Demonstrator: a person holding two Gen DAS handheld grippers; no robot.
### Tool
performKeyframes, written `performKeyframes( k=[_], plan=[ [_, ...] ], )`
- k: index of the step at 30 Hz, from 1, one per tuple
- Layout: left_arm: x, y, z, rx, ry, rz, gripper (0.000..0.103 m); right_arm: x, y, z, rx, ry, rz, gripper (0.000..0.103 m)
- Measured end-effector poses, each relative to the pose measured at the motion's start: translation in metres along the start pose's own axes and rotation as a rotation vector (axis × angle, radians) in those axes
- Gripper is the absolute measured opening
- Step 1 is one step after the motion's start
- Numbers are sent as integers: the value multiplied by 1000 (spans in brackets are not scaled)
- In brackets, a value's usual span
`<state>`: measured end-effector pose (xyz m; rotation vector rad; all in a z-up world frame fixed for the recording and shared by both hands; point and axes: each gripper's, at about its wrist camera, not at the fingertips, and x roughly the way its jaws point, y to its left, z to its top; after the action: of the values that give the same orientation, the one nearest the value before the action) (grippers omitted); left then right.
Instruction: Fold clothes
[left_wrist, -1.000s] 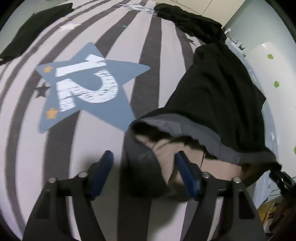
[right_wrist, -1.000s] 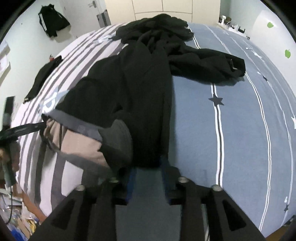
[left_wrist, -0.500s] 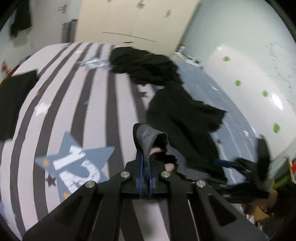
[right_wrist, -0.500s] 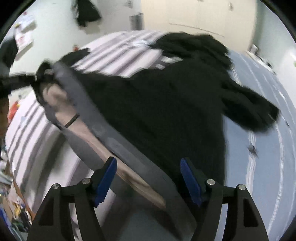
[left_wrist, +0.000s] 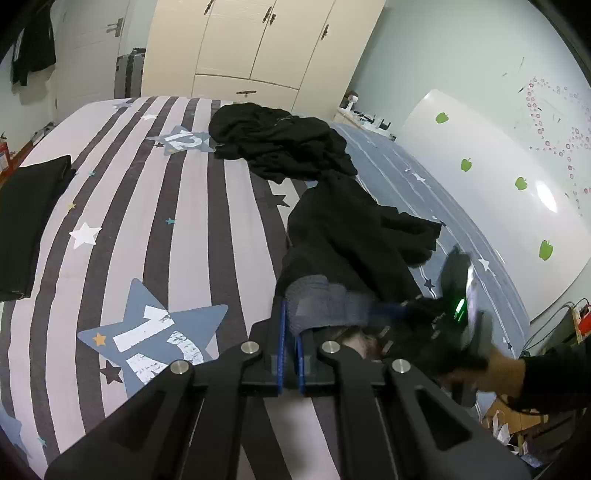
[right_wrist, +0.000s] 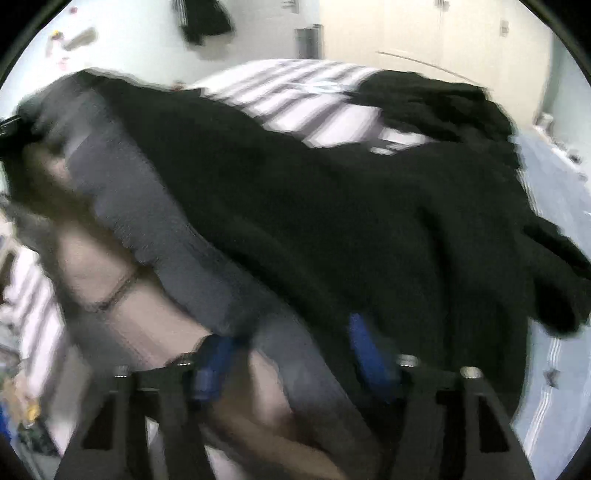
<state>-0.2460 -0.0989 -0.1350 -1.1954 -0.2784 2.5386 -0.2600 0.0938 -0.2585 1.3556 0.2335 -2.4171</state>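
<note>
your left gripper (left_wrist: 290, 345) has its two blue-padded fingers (left_wrist: 281, 343) pressed close together, and they pinch the grey ribbed waistband (left_wrist: 317, 302) of the black garment with a pale lining (left_wrist: 343, 236). the garment stretches away from the fingers across the bed with the grey-and-white striped cover (left_wrist: 177, 206), and its far end reaches the heap of crumpled black clothes (left_wrist: 280, 144) near the middle of the bed. part of the garment lies on the blue half of the cover (left_wrist: 391, 162), on the right side.

your right gripper (right_wrist: 291, 354) has its blue fingers (right_wrist: 369, 354) standing wide apart. the grey band of the garment passes between them, but the picture is blurred and you cannot tell if any finger touches the cloth. in the left wrist view the right gripper (left_wrist: 397, 314) is seen beside the waistband, blurred, with a small green light on its body, and your right hand (left_wrist: 495, 373) in a dark sleeve holds it at the edge of the bed.

a flat folded black cloth (left_wrist: 29, 218) lies well apart, at the left edge of the bed. a blue star print with white number (left_wrist: 151, 332) is on the cover just beside your left gripper. behind the bed stands a cream wardrobe with several doors (left_wrist: 258, 48), and a white board with green apple stickers (left_wrist: 491, 184) leans on the right wall.
</note>
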Motion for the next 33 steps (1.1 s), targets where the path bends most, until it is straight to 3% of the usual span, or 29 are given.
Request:
performKeyframes(
  k=[1,5,7,12,14,19,24,30,33],
  plan=[
    [2,0,1,1,6,4,3,-5,-16,3,42,-10,-26,27],
    [14,-5,4,10,20,15,3,-36,-77,23,196,-88,-88,25],
    [20,-7,6,4,18,16,3,-43,-93,38,208,-102,-100,12],
    [33,-2,4,-69,25,78,5,-47,-98,68,176,-104,-67,3],
    [44,6,-8,-158,65,95,15,-61,-95,74,183,-135,-43,3],
    [62,7,-57,-335,126,75,62,-96,-87,105,205,-230,16,3],
    [85,-13,-87,-455,131,44,70,-120,-80,128,187,-292,36,3],
    [114,-37,-120,-594,134,4,71,-129,-93,130,196,-317,21,3],
    [117,-36,-108,-567,126,46,75,-130,-100,124,186,-318,4,3]
  ],
)
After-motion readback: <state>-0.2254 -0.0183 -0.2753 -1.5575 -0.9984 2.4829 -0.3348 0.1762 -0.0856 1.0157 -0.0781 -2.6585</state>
